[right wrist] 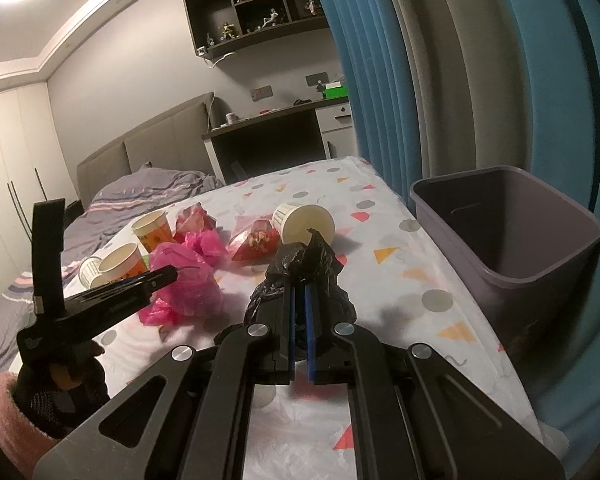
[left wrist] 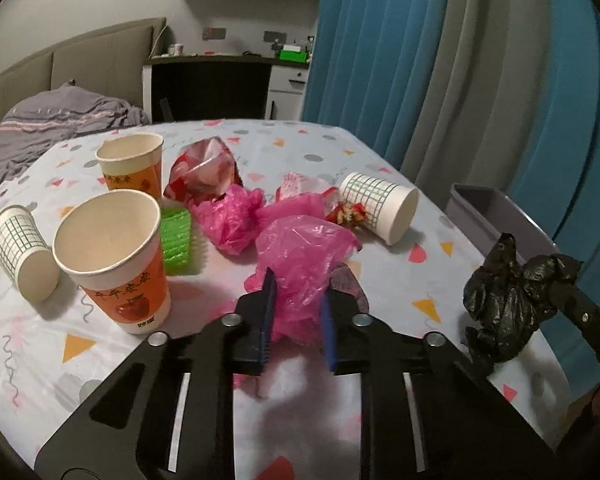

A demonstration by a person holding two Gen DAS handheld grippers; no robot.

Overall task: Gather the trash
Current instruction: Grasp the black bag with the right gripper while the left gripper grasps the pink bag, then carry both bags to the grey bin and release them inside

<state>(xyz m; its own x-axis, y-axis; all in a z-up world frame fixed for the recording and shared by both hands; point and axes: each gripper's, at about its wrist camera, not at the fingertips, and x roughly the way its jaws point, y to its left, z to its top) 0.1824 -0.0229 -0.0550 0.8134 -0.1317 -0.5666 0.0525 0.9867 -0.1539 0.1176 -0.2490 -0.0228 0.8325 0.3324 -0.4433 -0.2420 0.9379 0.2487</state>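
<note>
1. Our left gripper [left wrist: 298, 300] pinches a pink bag [left wrist: 300, 256] between its blue pads, low on the patterned table [left wrist: 400, 288].
2. Our right gripper [right wrist: 300, 300] is clamped narrow on a black bag [right wrist: 300, 264], lifted beside the grey bin [right wrist: 508, 232].
3. Cups and wrappers lie beyond both.

Both wrist cameras look forward and down along their claws, close over the bench [left wrist: 400, 280]; both show the same litter and the curtain [right wrist: 380, 80].
</note>
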